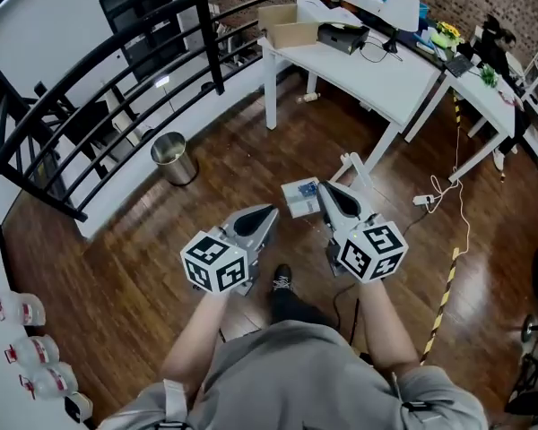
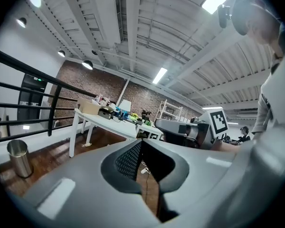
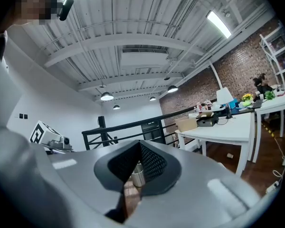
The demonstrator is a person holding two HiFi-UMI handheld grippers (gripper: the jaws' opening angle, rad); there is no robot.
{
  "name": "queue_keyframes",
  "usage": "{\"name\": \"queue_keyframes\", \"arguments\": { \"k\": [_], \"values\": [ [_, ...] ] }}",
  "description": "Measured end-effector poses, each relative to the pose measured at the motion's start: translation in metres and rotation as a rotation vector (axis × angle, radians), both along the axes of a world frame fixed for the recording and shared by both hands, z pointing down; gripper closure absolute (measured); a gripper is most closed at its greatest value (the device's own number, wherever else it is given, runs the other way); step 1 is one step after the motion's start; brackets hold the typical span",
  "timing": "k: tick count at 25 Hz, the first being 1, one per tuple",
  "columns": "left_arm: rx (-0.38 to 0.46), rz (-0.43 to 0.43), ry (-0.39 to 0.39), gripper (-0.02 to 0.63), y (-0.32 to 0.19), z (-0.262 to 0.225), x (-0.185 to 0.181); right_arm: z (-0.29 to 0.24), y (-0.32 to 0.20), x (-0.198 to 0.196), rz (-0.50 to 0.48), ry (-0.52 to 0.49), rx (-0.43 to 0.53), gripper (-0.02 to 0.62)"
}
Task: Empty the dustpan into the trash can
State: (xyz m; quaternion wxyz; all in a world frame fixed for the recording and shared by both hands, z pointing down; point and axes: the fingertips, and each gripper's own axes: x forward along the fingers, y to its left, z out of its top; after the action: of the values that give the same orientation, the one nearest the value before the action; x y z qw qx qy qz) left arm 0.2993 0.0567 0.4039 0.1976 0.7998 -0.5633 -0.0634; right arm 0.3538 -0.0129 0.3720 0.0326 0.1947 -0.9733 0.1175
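Bare wood floor [image 1: 224, 186] open from left claw [image 1: 267, 215] to trash can [image 1: 173, 158]. Black railing [image 1: 213, 56] close behind can, closes off far side. White worktop [image 1: 386, 74] and its legs stand to right. Small white box [image 1: 300, 197] on floor beside right claw [image 1: 328, 193]. Loose cable [image 1: 457, 150] farther right.

There are one trash can [image 1: 172, 157] at ten o'clock, two counters [image 1: 386, 74] [image 1: 486, 98] at one o'clock, one cardboard box [image 1: 287, 27], three bottles [image 1: 18, 307] [image 1: 31, 349] [image 1: 49, 382] at eight o'clock, and two grippers [image 1: 267, 213] [image 1: 327, 189].

The trash can [image 1: 173, 158] is silver, the floor [image 1: 143, 267] brown wood, the railing [image 1: 213, 52] black, the table [image 1: 377, 70] white.
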Motion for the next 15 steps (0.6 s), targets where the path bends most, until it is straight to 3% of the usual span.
{"name": "queue_keyframes", "arguments": {
  "k": [6,15],
  "values": [
    [-0.007,0.027,-0.007,0.634,-0.076,0.001,-0.041,0.004,-0.074,-0.041,0.041,0.000,-0.008,0.597],
    [-0.020,0.138,-0.018,0.634,-0.159,0.009,-0.070,0.020,-0.141,-0.053,0.192,0.064,-0.016,0.597]
  ]
}}
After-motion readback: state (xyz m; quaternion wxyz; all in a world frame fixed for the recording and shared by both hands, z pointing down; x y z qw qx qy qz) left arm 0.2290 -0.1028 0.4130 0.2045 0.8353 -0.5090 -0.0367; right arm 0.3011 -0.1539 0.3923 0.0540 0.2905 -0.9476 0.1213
